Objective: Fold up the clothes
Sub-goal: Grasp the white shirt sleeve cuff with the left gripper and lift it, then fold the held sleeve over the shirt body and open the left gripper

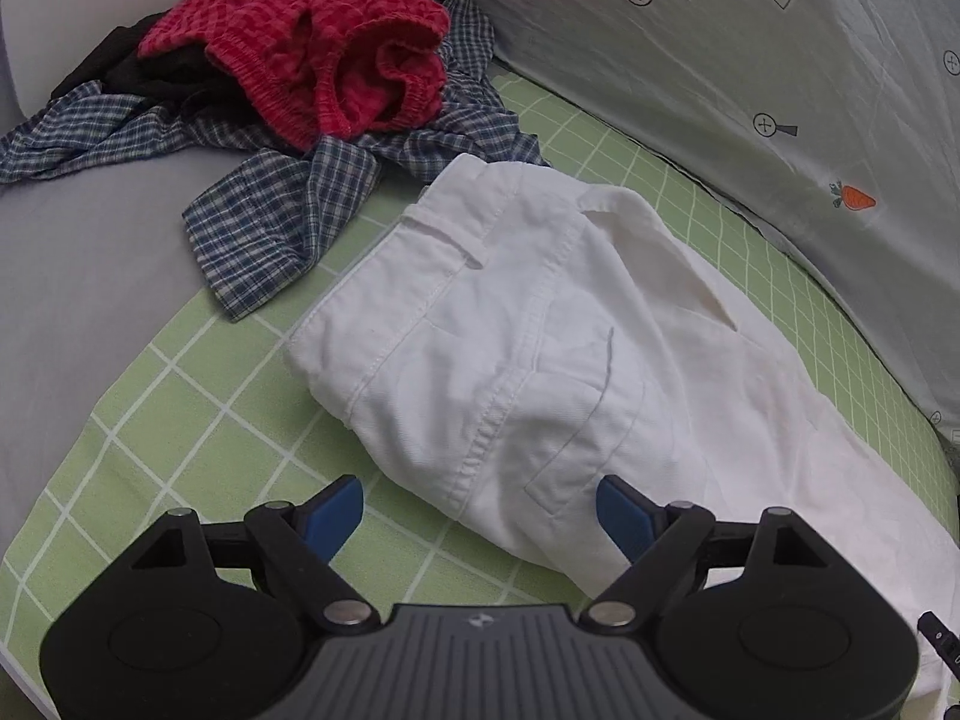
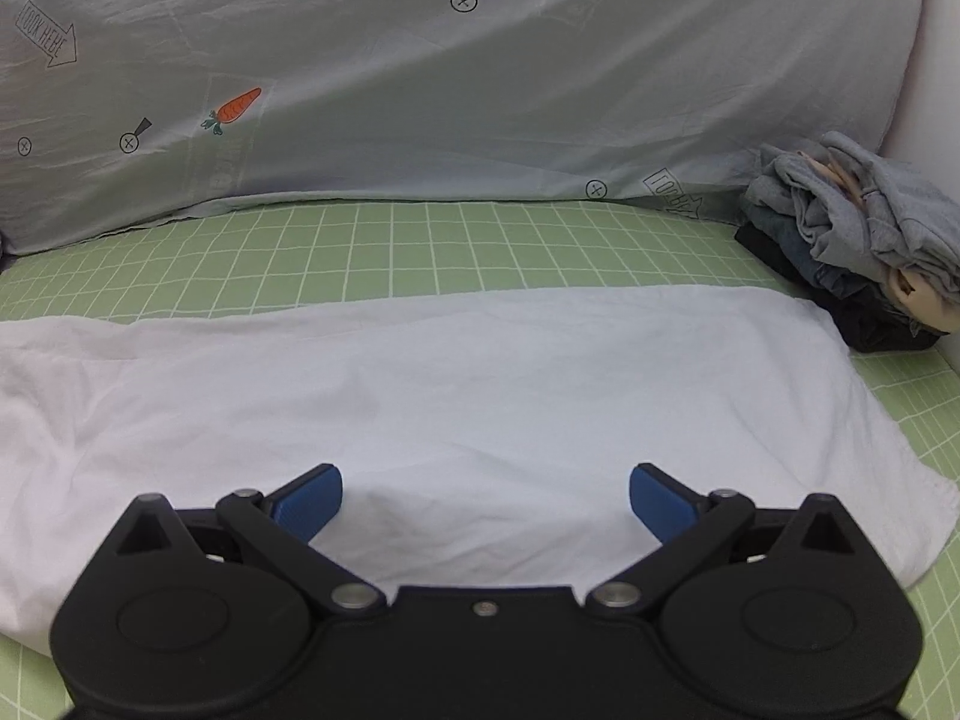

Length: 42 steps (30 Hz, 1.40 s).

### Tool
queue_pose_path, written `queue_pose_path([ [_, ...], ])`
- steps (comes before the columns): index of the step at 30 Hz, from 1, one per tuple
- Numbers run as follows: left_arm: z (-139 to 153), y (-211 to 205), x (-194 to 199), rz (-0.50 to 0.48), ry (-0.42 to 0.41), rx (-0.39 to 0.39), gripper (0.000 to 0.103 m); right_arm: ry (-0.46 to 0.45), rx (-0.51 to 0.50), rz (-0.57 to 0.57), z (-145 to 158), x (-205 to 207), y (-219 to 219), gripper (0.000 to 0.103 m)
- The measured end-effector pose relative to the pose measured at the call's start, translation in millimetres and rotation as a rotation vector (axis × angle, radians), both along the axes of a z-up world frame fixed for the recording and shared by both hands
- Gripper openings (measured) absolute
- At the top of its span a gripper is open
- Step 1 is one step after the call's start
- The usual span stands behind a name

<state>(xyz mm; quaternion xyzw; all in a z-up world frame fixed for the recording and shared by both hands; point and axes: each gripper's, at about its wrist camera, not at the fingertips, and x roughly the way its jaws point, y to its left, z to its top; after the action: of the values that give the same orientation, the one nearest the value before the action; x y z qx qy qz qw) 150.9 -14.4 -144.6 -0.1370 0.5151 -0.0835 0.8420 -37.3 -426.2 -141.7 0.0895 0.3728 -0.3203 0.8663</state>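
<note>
White cotton trousers [image 1: 540,330] lie stretched across the green checked mat [image 1: 198,420], waistband at the far left, legs running off to the near right. My left gripper [image 1: 480,507] hangs just above their seat, its blue pads spread wide with nothing between them; one pad sits over bare mat, the other over the cloth. My right gripper [image 2: 486,498] is just as wide apart and holds nothing, poised over the trouser legs, which in the right wrist view cross from left to right as one broad white band. Beyond the waistband, at the far left, a heap waits: a red knitted garment [image 1: 312,60] on top of a blue plaid shirt [image 1: 282,210], with something black [image 1: 138,72] tucked behind. At the far right sits a stack of folded clothes [image 2: 858,252], grey above, dark below. A pale sheet [image 2: 480,90] printed with a carrot [image 2: 237,108] rises along the far edge.
</note>
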Motion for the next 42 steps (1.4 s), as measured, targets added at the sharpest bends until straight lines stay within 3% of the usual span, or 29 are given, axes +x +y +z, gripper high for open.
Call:
queue_pose_path([
  [3, -7.0, 5.1, 7.9, 0.029, 0.003, -0.055, 0.089, 0.038, 0.045, -0.006, -27.5, 12.0, -2.0, 0.103],
  [8, -13.9, 9.9, 15.6, 0.059, 0.004, -0.096, 0.094, 0.02, 0.055, -0.013, -49.8, 1.4, 1.9, 0.103],
  [13, -20.1, 14.7, 22.3, 0.086, 0.005, -0.131, 0.097, -0.013, 0.002, -0.003, -59.6, -6.2, 8.6, 0.103],
  [19, -34.2, 18.9, 31.5, 0.134, 0.019, -0.225, 0.099, -0.091, -0.023, -0.023, -67.0, -16.8, 11.4, 0.103],
  [23, -35.1, 11.6, 34.2, 0.135, -0.007, -0.218, 0.098, -0.119, -0.029, -0.021, -68.8, -19.6, 10.8, 0.103],
  [26, -33.5, 3.7, 30.6, 0.17, -0.041, -0.169, 0.076, -0.121, -0.029, -0.019, -68.8, -20.1, 10.5, 0.103],
  [28, -29.4, -0.1, 26.9, 0.177, -0.067, -0.162, 0.051, -0.122, -0.029, -0.019, -68.9, -20.6, 10.9, 0.103],
  [30, -25.1, -3.9, 23.2, 0.184, -0.095, -0.154, 0.037, -0.122, -0.029, -0.019, -69.1, -20.9, 11.1, 0.103],
  [36, 18.0, -19.4, 10.1, 0.11, -0.257, -0.175, 0.029, -0.123, -0.028, -0.018, -68.7, -20.9, 10.7, 0.103],
  [42, 62.5, -69.9, -4.9, -0.112, -0.387, -0.221, 0.016, -0.125, -0.026, -0.017, -67.9, -21.5, 10.5, 0.103],
])
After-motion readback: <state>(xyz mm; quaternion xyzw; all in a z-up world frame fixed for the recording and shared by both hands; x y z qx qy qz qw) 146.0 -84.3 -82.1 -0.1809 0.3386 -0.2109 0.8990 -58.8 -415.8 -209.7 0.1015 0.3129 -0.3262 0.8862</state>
